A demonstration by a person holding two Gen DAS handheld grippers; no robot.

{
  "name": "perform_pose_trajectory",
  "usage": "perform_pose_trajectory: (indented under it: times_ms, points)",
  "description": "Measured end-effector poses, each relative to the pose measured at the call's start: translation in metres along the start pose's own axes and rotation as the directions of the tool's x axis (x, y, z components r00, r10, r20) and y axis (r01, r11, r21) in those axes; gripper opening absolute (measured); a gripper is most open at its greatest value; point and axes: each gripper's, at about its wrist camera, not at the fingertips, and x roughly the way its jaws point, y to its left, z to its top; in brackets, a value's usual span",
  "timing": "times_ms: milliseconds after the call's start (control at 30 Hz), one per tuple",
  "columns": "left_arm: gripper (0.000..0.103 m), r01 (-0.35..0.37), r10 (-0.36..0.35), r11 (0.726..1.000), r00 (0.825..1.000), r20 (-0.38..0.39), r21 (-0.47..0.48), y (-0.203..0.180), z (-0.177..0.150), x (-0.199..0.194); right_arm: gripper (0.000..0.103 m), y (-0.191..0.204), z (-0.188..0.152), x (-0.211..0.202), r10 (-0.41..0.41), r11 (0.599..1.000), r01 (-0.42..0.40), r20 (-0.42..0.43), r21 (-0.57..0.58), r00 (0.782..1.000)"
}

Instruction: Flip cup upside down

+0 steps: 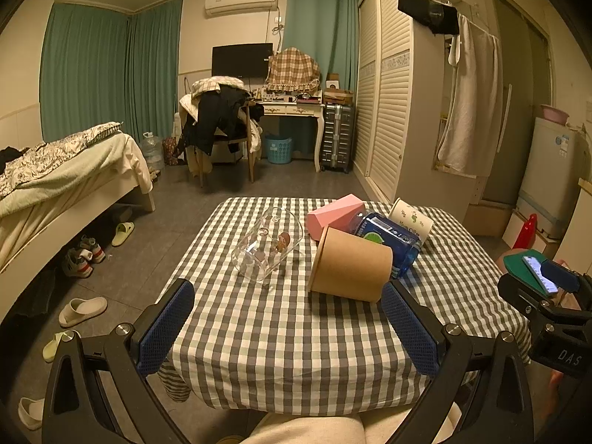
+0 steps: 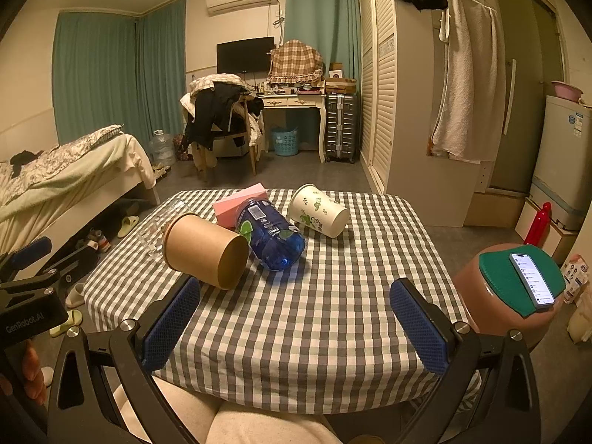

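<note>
Brown cup [image 1: 349,268] on its side, just ahead of left tool [image 1: 288,329], both tools wide

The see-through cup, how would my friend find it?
Look at the checkered table. Five cups lie tipped over there, and the glass cup is alone on the left. It is the only clear one, with a little cartoon figure on it.

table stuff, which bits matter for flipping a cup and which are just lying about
For the job: brown paper cup, glass cup, white leaf-print cup, pink cup, all on their sides; left gripper and right gripper, both open.

Lying about: blue bottle, phone.
</note>
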Motion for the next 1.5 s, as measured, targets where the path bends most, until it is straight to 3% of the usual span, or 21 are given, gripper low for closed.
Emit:
perform_pose_trajectory:
  times_ms: [700,967,1133,1233,1367,1500]
  points:
    - [0.103,-0.009,0.009,1.000,1.000,-0.020,-0.009,0.004,-0.001,0.005,0.103,0.008,0.010,0.006,0.025,0.999,-0.025,-0.001,-0.038,1.000]
    - [0.103,-0.057,0.055,0.998,0.997,-0.050,-0.037,0.032,0.014,0.023,0.103,0.029,0.041,0.036,0.153,0.974,-0.160,-0.052,-0.161,0.987]
    - [0.103,-0.122,0.118,0.991,0.990,-0.076,-0.055,0.060,0.017,0.040,0.103,0.054,0.065,0.084,0.259,0.906,-0.299,-0.167,-0.300,0.951]
    - [0.103,-0.150,0.143,0.987,0.985,-0.100,-0.062,0.077,0.016,0.052,0.103,0.072,0.068,0.124,0.308,0.829,-0.407,-0.294,-0.384,0.905]
    - [0.103,-0.175,0.163,0.981,0.977,-0.137,-0.083,0.094,0.012,0.071,0.103,0.090,0.061,0.172,0.282,0.731,-0.483,-0.431,-0.483,0.857]
    - [0.103,-0.192,0.172,0.975,0.970,-0.170,-0.108,0.105,0.009,0.089,0.103,0.110,0.054,0.202,0.281,0.664,-0.553,-0.517,-0.503,0.808]
